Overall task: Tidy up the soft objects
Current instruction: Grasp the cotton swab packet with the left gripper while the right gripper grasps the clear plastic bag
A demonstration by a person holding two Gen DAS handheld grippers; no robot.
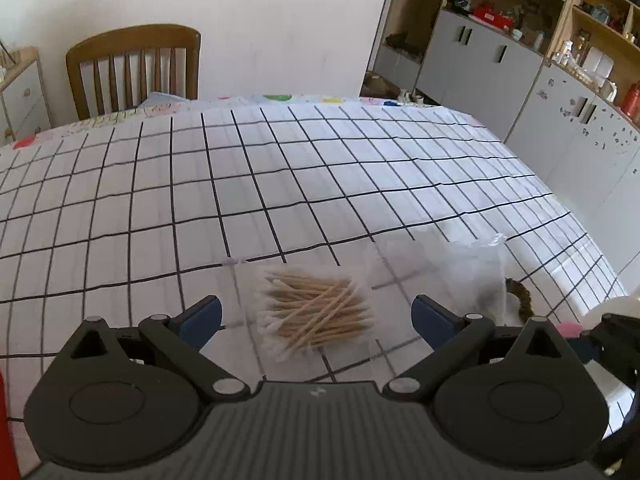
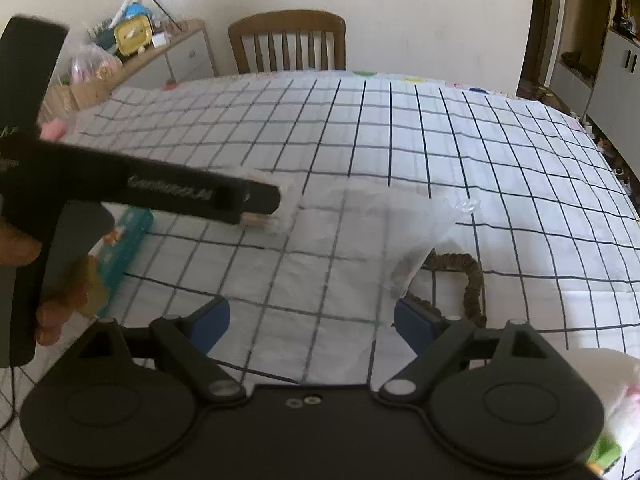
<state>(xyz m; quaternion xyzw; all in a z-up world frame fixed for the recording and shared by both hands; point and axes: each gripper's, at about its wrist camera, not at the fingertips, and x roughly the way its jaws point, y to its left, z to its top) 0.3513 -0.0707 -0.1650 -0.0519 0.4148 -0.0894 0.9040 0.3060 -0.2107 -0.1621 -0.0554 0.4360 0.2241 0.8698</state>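
On the surface (image 1: pixel 280 184), the cotton swabs (image 1: pixel 316 314) lie left of a plastic bag (image 1: pixel 452 276); a hair tie (image 2: pixel 464 280) lies behind the bag, a chair (image 1: pixel 134 68) beyond.

wrist views, low, sharing checked tablecloth (image 1: pixel 280 184)

We count one clear bag of cotton swabs (image 1: pixel 316 312), swabs too many to tally; one empty-looking clear plastic bag (image 2: pixel 380 232); one brown scrunchie (image 2: pixel 466 280); one teal packet (image 2: pixel 124 248); one wooden chair (image 1: pixel 134 70); two grippers, left (image 1: pixel 316 316) and right (image 2: pixel 312 320).
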